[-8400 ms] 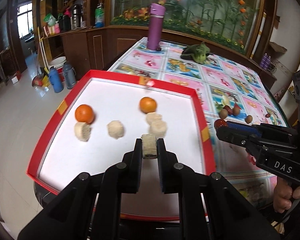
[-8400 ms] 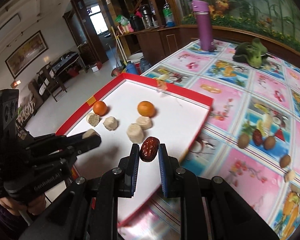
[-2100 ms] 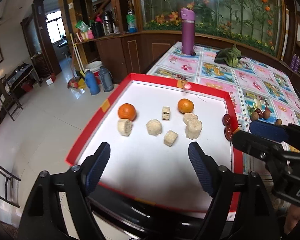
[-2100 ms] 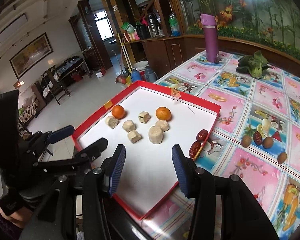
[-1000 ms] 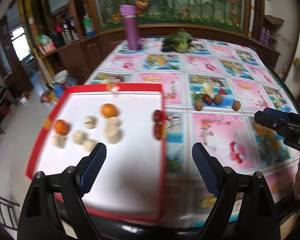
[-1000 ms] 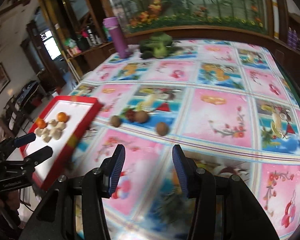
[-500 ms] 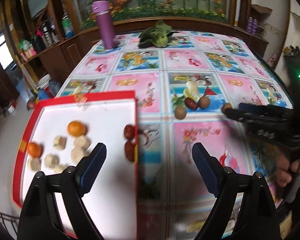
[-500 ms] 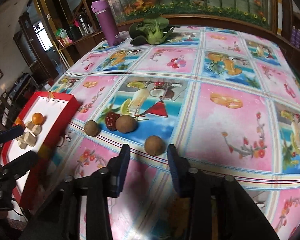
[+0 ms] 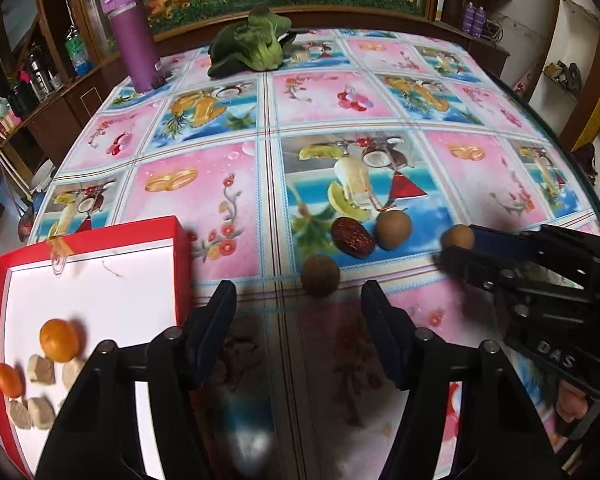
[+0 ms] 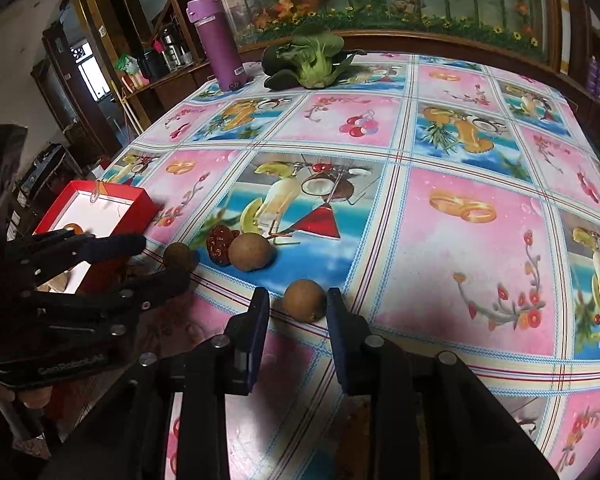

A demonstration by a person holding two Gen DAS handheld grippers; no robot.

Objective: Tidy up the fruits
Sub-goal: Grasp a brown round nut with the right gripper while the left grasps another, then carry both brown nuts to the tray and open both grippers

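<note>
While both tools wait: the right hand-held gripper (image 10: 296, 316) has its two fingers apart, one on each side of a small brown fruit (image 10: 304, 301), not squeezing yet. The left hand-held gripper (image 9: 296, 312) is wide apart too, just in front of another brown fruit (image 9: 320, 274).
Where the fruits are: both sit on the desk (image 10: 460, 240), near a red date (image 9: 351, 237) and a bigger brown fruit (image 9: 393, 229). The red tray (image 9: 182, 256) with an orange (image 9: 59, 340) and pale blocks (image 9: 41, 369) is off to the left.
How to do it well: I think each tool should slide forward until the fruit sits between the pads, then close slowly. Round fruit may roll, so squeeze it in the middle.
Watch out: the date lies just beside the bigger fruit, so a push could bump them.
Edges: the tray wall stands up; fruit must go over it.
Open room: lots of bare desk lies to the right and far side. The purple bottle (image 10: 218, 44) and green vegetable (image 10: 312, 62) are well apart from the fruit.
</note>
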